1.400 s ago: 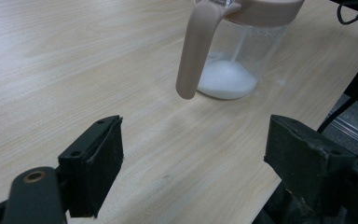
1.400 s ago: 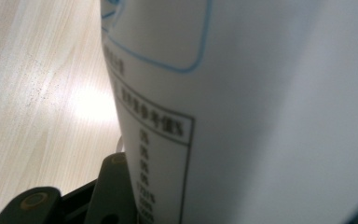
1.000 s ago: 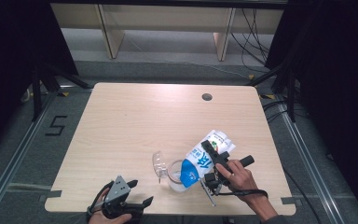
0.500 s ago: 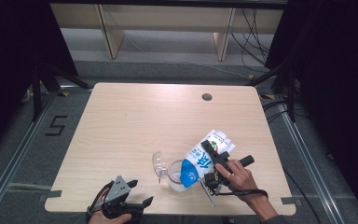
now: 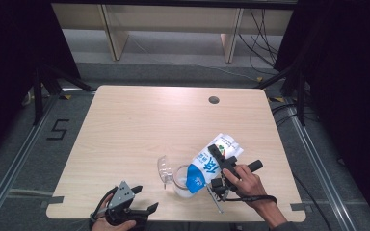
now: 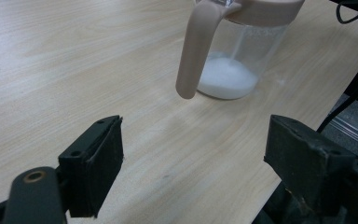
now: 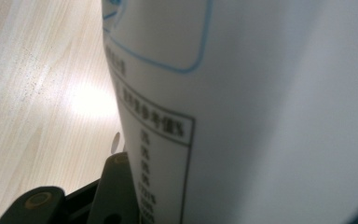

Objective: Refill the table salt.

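**Carton tipped over the jug, left gripper idle**

Your right gripper (image 5: 220, 169) is clenched on the carton (image 5: 212, 163), jaws across its body. The carton is tilted, top end down and to the left, right over the mouth of the jug (image 5: 176, 179). In the right gripper view the carton's white side (image 7: 242, 112) sits hard against the one jaw visible, printed panel and blue outline close up; the other jaw is hidden behind it.

The jug stands upright on the table (image 5: 139, 125), near the front edge, right of centre. Clear wall, tan rim, tan handle (image 6: 195, 51). In the left gripper view a shallow pool of white liquid (image 6: 227, 77) lies at its bottom. Its clear lid (image 5: 163, 169) stands up on the left side of the rim.

Your left gripper (image 5: 142, 204) is at the front edge, well to the left of the jug, jaws spread wide with nothing between them. In its own view they point at the jug's handle across bare tabletop.
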{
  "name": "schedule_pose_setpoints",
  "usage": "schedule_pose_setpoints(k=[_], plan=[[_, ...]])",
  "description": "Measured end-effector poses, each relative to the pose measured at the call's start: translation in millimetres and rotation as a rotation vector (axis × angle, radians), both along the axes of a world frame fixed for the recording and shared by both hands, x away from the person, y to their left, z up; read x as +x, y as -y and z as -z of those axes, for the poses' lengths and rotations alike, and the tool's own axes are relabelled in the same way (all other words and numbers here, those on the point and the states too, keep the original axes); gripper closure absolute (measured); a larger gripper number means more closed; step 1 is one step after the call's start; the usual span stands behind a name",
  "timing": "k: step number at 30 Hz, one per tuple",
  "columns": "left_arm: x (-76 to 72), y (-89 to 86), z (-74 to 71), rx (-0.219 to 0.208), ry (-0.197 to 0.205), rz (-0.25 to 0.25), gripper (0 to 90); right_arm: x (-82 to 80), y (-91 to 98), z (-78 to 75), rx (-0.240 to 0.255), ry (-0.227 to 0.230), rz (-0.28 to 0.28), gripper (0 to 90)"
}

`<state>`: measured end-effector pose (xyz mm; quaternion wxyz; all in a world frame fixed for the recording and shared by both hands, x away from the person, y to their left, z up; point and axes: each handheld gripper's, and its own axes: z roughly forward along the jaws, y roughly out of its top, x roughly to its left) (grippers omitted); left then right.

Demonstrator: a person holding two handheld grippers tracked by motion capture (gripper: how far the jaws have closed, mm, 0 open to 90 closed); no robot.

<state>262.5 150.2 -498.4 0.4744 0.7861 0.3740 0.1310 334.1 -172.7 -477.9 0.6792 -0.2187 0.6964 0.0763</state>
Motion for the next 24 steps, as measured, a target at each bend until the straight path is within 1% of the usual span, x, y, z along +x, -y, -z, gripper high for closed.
schedule_pose_setpoints(k=[6, 7, 12, 15, 16, 24], plan=[[0.1, 0.2, 0.3, -0.004, 0.001, 0.001, 18.8, 0.1, -0.3, -0.3, 0.002, 0.002, -0.004, 59.0], [-0.1, 0.2, -0.1, 0.002, 0.0, -0.001, 18.8, -0.1, -0.2, -0.1, -0.002, 0.002, 0.001, 59.0], [-0.3, 0.2, -0.3, 0.003, 0.0, 0.002, 18.8, 0.0, -0.3, -0.2, -0.001, 0.004, -0.002, 59.2], [-0.3, 0.2, -0.3, 0.003, 0.0, 0.002, 18.8, 0.1, -0.6, -0.3, -0.005, 0.004, -0.002, 59.3], [-0.3, 0.2, -0.3, 0.002, 0.0, 0.001, 18.8, -0.5, -1.7, -2.6, -0.031, 0.023, -0.009, 59.3], [0.2, -0.3, -0.6, 0.01, 0.006, 0.01, 18.8, 0.2, -1.6, -2.2, -0.028, 0.023, -0.016, 59.6]])
